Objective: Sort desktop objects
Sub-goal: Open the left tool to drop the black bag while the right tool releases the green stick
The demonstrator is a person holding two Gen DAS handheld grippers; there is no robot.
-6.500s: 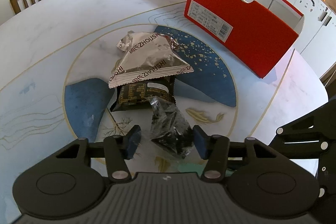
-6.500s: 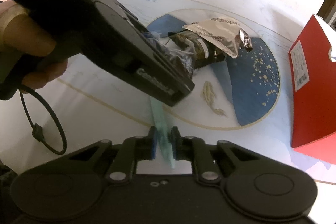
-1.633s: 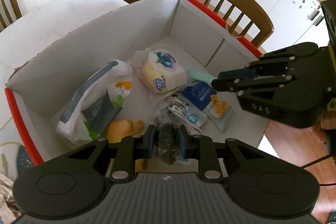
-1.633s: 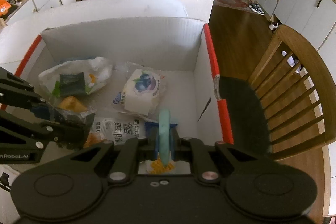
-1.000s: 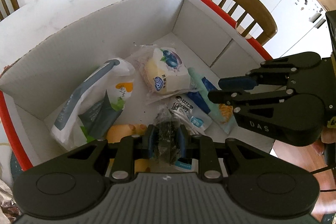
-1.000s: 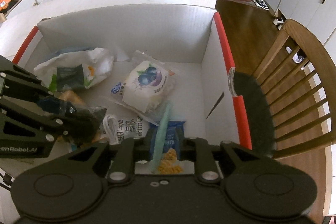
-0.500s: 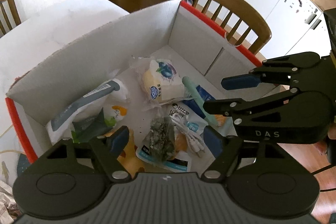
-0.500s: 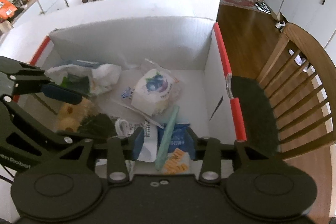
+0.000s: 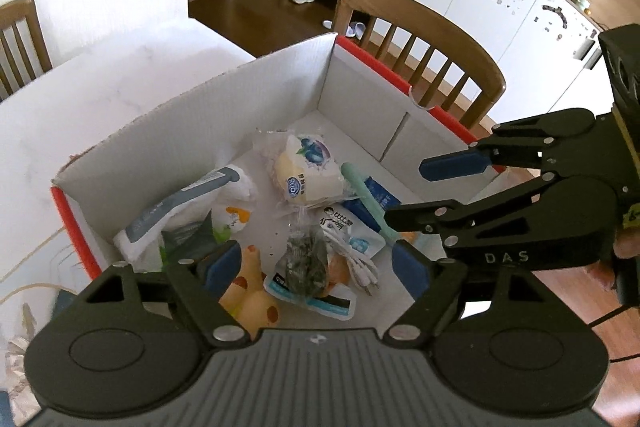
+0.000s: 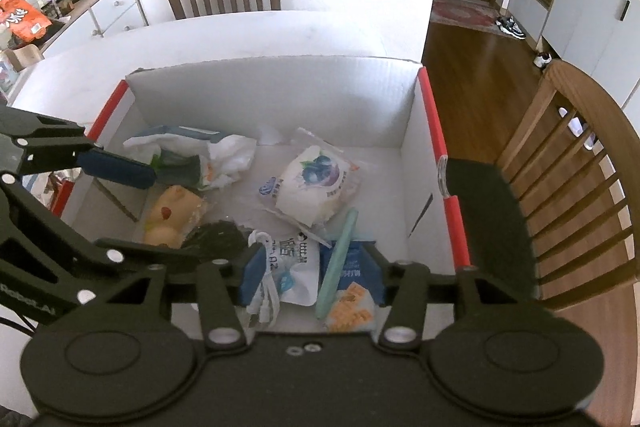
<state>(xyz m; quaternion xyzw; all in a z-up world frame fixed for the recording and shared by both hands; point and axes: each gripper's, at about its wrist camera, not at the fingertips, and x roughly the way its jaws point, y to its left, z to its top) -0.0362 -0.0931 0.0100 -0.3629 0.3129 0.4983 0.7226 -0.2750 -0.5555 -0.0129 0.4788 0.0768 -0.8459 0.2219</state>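
Once you let go over the box (image 9: 248,115), both jaws were spreading and held nothing: your left gripper (image 9: 316,267) had dropped the dark packet (image 9: 306,259), your right gripper (image 10: 314,277) the green stick (image 10: 336,259). Both lay inside, sorted.

Left gripper (image 9: 316,273) showing matte black linkage arms, silver screw heads, blue pads (image 9: 221,264), ribbed grey housing; right gripper (image 10: 314,277) wearing identical black links and blue pads (image 10: 252,277); white "DAS" lettering showing on its side; a thin black cable trailing beneath.
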